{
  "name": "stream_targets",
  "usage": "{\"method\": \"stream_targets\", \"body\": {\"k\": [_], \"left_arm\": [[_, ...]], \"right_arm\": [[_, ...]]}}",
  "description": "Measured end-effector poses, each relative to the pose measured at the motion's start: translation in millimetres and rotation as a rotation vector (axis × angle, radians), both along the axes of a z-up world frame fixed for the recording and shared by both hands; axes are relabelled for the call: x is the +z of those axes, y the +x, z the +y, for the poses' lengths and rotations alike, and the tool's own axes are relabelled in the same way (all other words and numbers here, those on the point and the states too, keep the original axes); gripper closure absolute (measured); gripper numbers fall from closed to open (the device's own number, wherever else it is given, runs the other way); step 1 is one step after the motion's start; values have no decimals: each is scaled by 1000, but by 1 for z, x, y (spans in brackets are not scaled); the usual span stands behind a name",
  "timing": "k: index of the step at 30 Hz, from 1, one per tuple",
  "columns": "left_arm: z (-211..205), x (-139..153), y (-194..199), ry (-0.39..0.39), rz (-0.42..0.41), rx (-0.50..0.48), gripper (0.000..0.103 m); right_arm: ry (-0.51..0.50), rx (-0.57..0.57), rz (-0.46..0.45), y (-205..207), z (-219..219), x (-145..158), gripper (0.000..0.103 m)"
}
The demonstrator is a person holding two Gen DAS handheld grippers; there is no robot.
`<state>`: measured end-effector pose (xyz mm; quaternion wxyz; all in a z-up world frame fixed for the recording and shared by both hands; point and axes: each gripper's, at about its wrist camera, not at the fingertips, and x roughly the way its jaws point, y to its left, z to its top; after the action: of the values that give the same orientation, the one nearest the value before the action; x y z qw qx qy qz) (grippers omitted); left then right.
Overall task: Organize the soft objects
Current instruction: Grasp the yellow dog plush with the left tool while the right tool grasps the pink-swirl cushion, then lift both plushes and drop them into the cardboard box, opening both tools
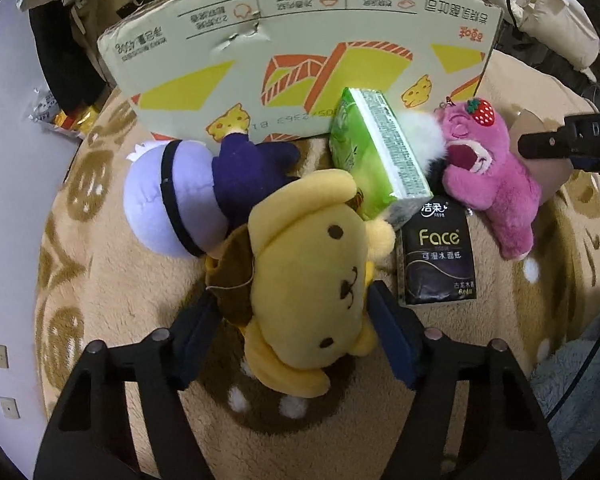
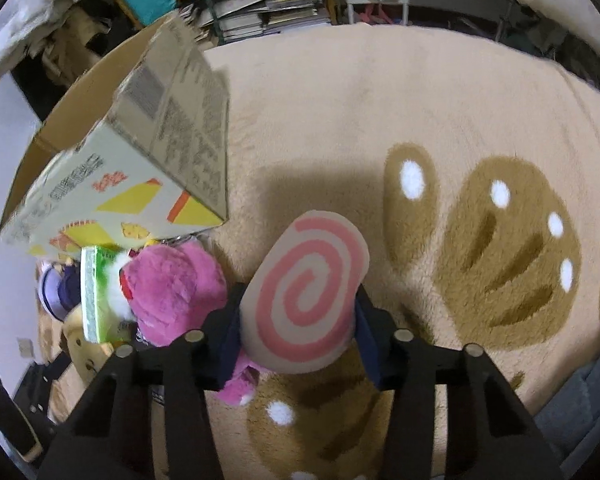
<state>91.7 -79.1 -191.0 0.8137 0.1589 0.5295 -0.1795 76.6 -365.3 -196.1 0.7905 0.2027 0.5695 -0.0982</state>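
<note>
Two grippers, each set over its own toy, both pointing steeply down at the rug [image 2: 380,92]. Landmark: the open cardboard box [image 1: 300,60], standing on the rug, most likely where the soft things are to go.

Left gripper [image 1: 292,324]: jaws part-way in, straddling the yellow dog plush [image 1: 300,280], which lies face-up well in front of the box. Pads sit at its sides; whether they press yet, cannot tell. It grips across the head, probably because that is the fattest, firmest part.

Right gripper [image 2: 298,328]: jaws drawn in on the pink swirl cushion [image 2: 308,296], pads against both edges, the cushion stood on edge between them off the box's right corner.

Against the box front, heaped: purple plush [image 1: 172,200], green tissue pack [image 1: 376,152], pink bear [image 1: 488,176]; the black tissue pack [image 1: 438,260] lies just before them.
</note>
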Motion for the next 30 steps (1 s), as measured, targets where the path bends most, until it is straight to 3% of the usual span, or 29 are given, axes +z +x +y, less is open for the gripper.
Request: {"method": "stream_targets", "body": {"k": [6, 13, 20, 26, 30], "left_arm": [[2, 4, -2, 1, -11, 8, 36], [-1, 17, -21, 14, -61, 13, 41], [11, 34, -26, -27, -92, 57, 43], [26, 61, -31, -47, -181, 101, 43], [43, 82, -33, -126, -189, 154, 43]], "right_arm": [[-64, 58, -5, 2, 12, 5, 68], [-103, 68, -31, -7, 18, 16, 69], [-132, 109, -93, -18, 30, 31, 70], [-183, 134, -241, -32, 45, 64, 70], [-171, 113, -385, -45, 44, 93, 70]]}}
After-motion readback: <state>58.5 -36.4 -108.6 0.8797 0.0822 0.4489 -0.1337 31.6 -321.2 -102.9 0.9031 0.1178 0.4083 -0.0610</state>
